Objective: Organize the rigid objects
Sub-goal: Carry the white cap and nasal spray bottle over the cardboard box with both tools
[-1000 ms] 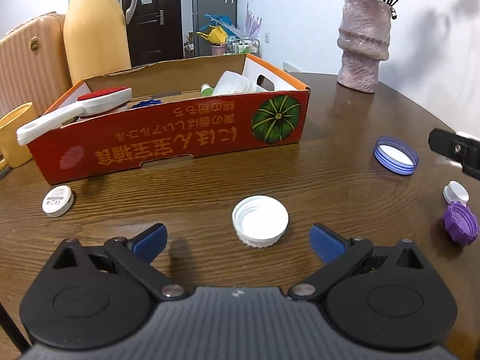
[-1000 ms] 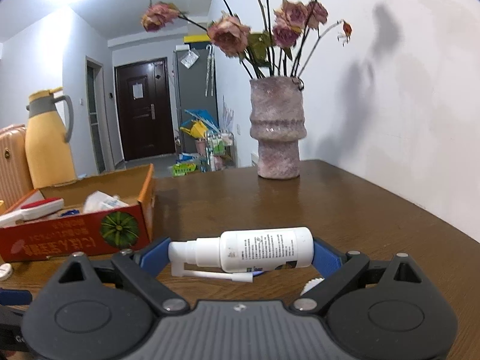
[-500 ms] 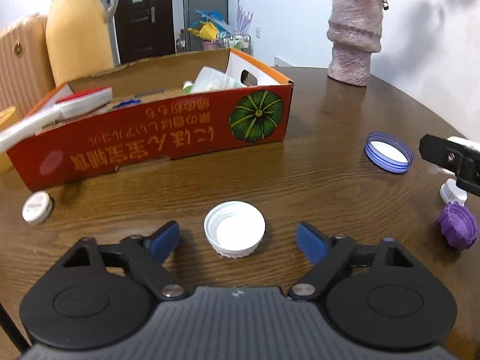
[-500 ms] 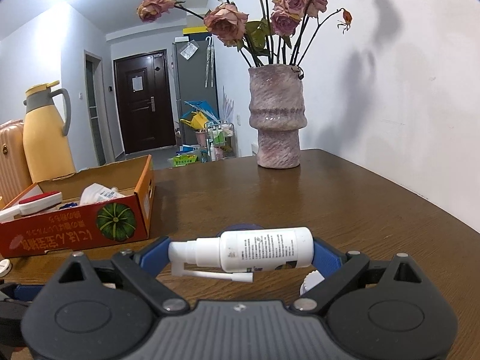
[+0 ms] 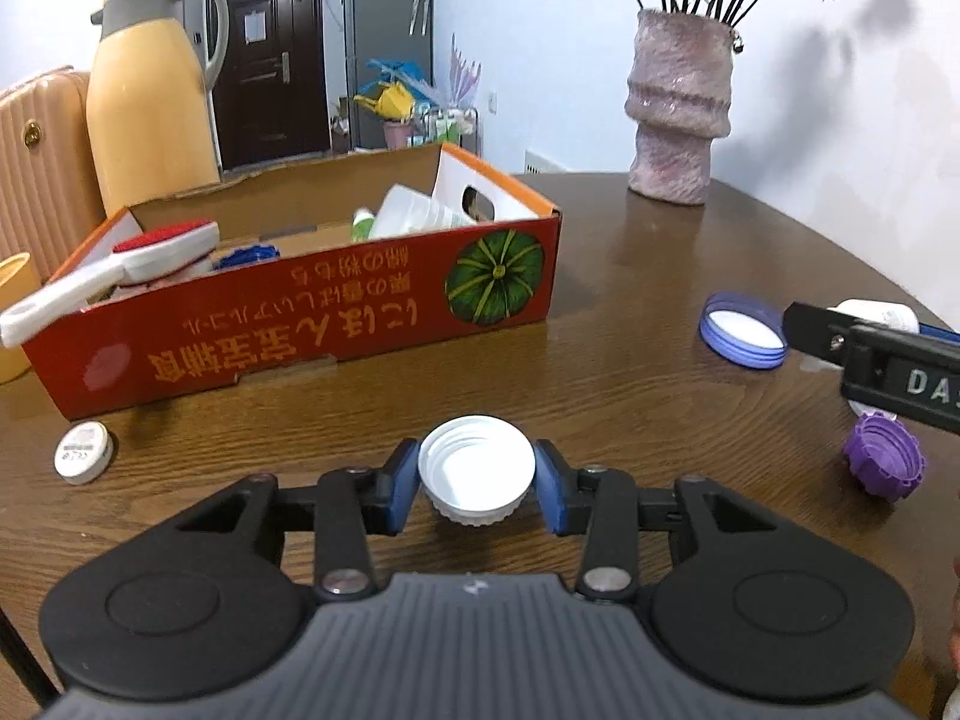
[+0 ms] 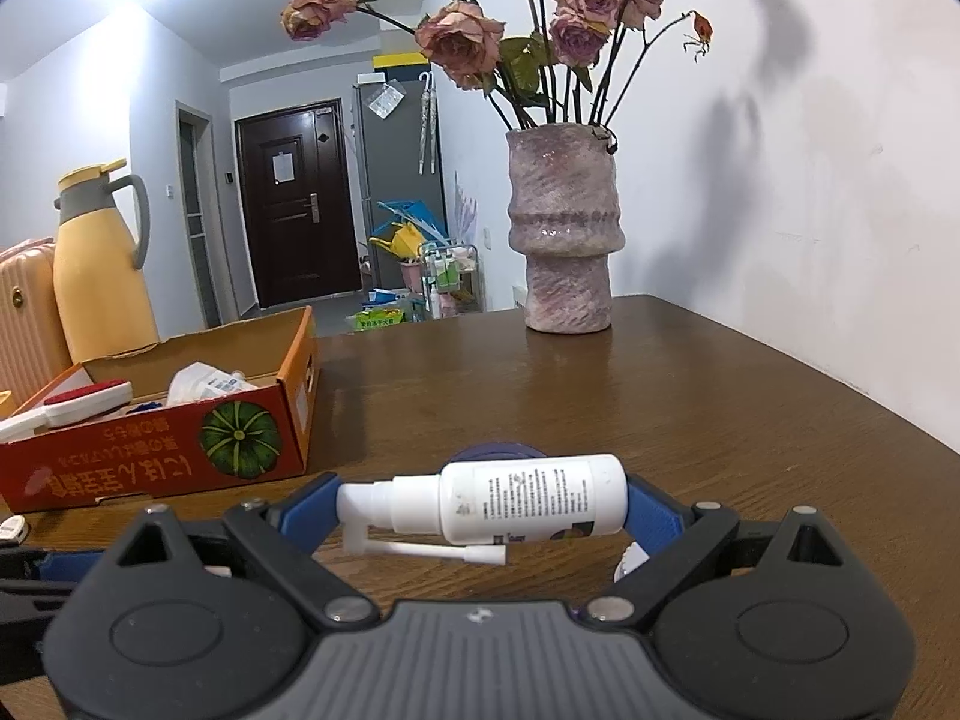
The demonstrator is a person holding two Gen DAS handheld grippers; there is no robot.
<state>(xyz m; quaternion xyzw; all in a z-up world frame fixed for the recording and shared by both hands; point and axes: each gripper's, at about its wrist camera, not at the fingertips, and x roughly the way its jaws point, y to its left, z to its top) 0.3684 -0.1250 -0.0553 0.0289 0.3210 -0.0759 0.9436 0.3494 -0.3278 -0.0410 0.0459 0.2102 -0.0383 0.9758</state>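
Note:
My left gripper (image 5: 477, 483) is shut on a white ribbed jar lid (image 5: 477, 468) that lies open side up on the brown table; both blue pads press its rim. My right gripper (image 6: 483, 510) is shut on a white spray bottle (image 6: 510, 504), held crosswise with its nozzle to the left, a little above the table. In the left wrist view that gripper's black finger (image 5: 882, 360) reaches in from the right edge. The red cardboard box (image 5: 300, 306) holds a red and white brush (image 5: 120, 267) and white bottles (image 5: 414, 213).
On the table lie a blue lid (image 5: 744, 330), a purple cap (image 5: 882, 465) and a small round white tin (image 5: 81, 453). A pink vase (image 6: 564, 228) of dried roses stands at the far edge. A yellow jug (image 5: 150, 90) and a suitcase (image 5: 36, 168) stand behind the box.
The left gripper's jaws came together from wide open until the pads gripped the white lid. The right gripper kept still with the spray bottle in it.

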